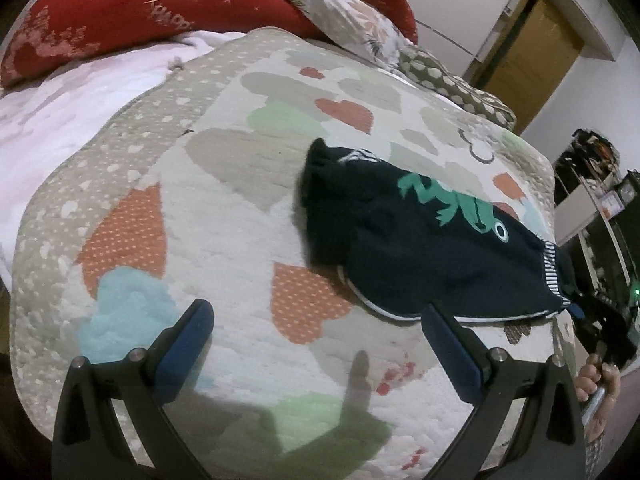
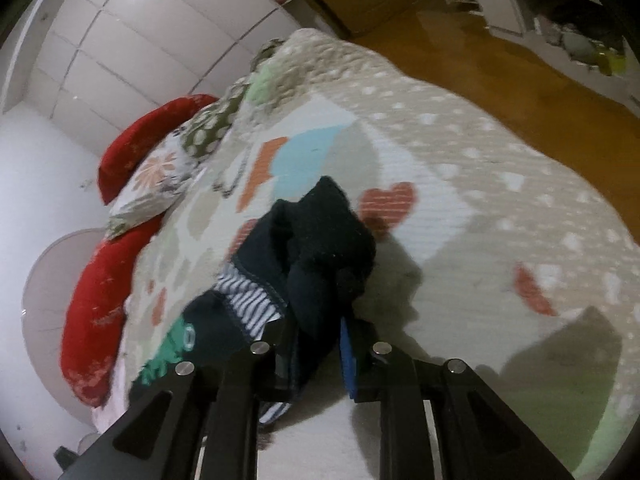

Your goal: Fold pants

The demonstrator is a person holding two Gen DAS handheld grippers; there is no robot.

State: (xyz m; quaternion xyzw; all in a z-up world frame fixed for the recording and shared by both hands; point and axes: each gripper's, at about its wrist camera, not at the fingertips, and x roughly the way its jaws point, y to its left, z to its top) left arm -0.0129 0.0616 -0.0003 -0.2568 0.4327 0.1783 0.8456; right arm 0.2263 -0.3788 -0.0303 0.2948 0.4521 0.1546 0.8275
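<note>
Small dark navy pants with a green frog print and striped waistband lie on the heart-patterned quilt. My left gripper is open and empty, just in front of the pants' near hem. My right gripper is shut on the pants at the waistband end, with bunched cloth rising between its fingers. In the left wrist view the right gripper shows at the pants' right end, lifting that end slightly.
Red pillows and a floral pillow lie at the head of the bed. A wooden door and cluttered shelves stand to the right. A wood floor lies past the quilt's edge.
</note>
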